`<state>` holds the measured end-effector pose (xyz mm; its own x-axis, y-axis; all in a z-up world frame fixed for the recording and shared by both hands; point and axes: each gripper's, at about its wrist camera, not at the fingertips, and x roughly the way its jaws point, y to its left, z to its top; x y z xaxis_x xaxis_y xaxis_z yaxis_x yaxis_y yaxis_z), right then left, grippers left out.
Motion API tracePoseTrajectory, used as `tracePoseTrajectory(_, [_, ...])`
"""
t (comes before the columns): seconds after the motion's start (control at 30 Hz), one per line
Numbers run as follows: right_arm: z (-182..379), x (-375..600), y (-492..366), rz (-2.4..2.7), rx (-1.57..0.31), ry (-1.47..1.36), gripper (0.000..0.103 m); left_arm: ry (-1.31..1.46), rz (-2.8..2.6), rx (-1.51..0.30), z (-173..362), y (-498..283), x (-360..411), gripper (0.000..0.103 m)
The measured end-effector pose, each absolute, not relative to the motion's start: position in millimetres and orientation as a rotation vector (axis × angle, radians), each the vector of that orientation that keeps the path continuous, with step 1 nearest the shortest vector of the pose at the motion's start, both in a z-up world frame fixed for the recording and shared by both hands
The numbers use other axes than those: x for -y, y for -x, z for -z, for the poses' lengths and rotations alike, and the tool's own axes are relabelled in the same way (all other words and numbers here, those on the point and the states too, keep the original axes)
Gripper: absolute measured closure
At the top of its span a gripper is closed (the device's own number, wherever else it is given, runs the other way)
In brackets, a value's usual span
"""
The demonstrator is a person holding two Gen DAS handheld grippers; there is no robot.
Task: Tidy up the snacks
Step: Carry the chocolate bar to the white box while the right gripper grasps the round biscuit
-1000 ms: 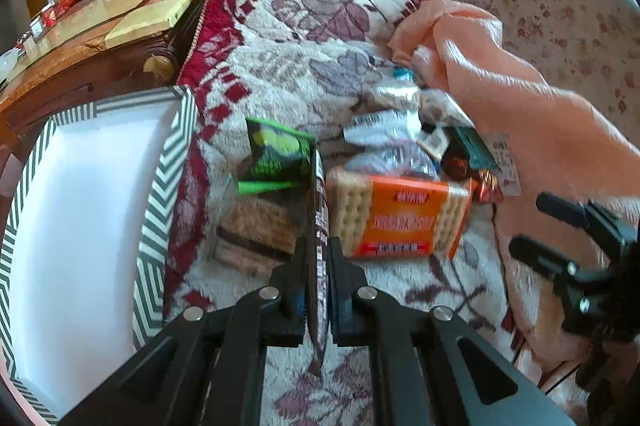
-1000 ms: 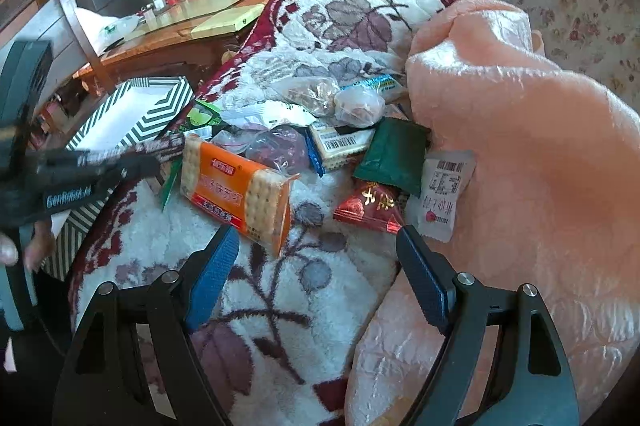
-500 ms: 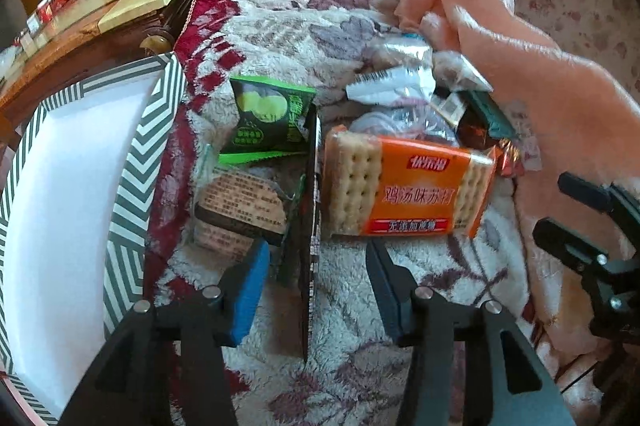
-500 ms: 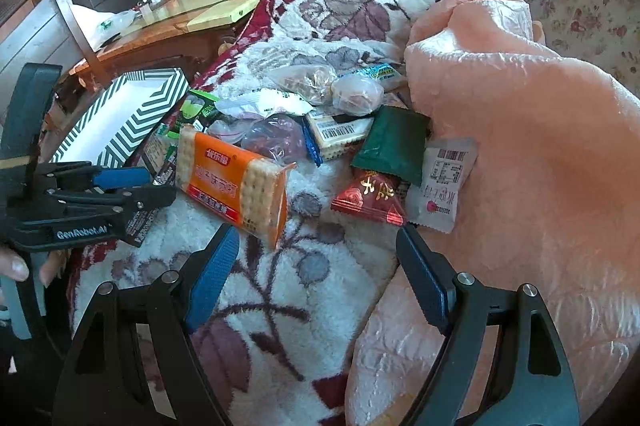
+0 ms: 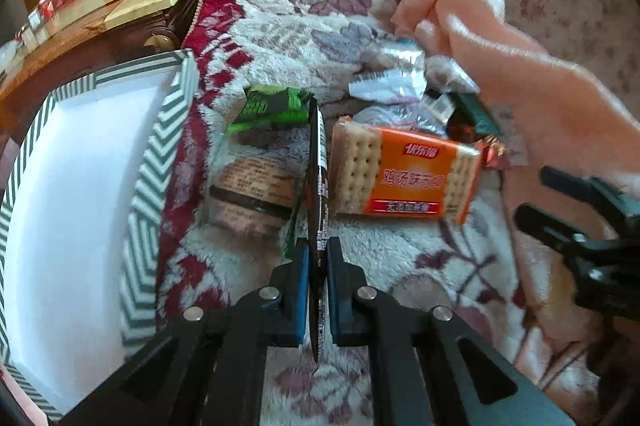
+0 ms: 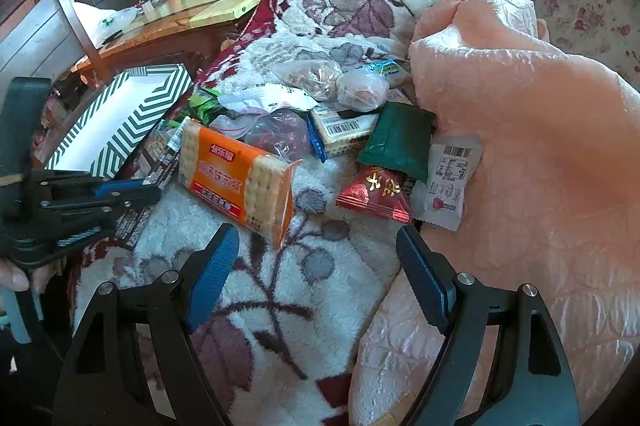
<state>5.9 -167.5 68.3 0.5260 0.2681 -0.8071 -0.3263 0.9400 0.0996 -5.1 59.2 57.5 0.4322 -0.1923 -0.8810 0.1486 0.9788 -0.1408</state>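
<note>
Dark wrapper in left gripper

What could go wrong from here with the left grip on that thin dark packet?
The left hand-held gripper pinches the dark packet edge-on near its end, so it might pivot or slip. The cracker pack and brown packet lie close beside it and could be dragged on the way to the striped box.

Snack pile right of box
</note>
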Motion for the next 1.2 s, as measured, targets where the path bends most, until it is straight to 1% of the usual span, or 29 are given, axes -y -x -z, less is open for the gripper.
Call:
tracePoseTrajectory(0.27, [-69.7,146.3,-2.3,-0.464,-0.958,0.048,0.022,0.13,0.19,-1.064,-75.1,31.4,-88.1,0.094])
tracePoseTrajectory(0.43, [-70.0,102.7,-3.4,-0.59,-0.961,0.084,0.022,0.114,0.11,-1.023,-85.2,41.6,-107.5,0.094])
tracePoseTrajectory(0.7, [-65.6,18.7,-31.3,-0.724,-0.943,0.349,0.022,0.124,0.024,-0.969,-99.5,48.1,-139.4,0.094])
tracePoseTrajectory(0.83, [-61.7,-7.0,-41.7,-0.789,-0.946,0.478,0.022,0.144,-0.011,-0.964,-101.8,48.2,-157.5,0.094])
tracePoseTrajectory(1.0, [-50.6,-36.2,-44.9,-0.817,-0.924,0.714,0.022,0.175,-0.052,-0.966,-98.8,48.3,-176.2,0.094])
tracePoseTrajectory(1.1, [-46.0,-42.8,-50.5,-0.819,-0.923,0.776,0.022,0.184,-0.065,-0.972,-95.1,48.1,-181.9,0.094])
tracePoseTrajectory(1.2, [-40.1,-46.4,-59.7,-0.831,-0.972,0.763,0.022,0.187,-0.083,-0.979,-90.8,47.8,-186.6,0.094])
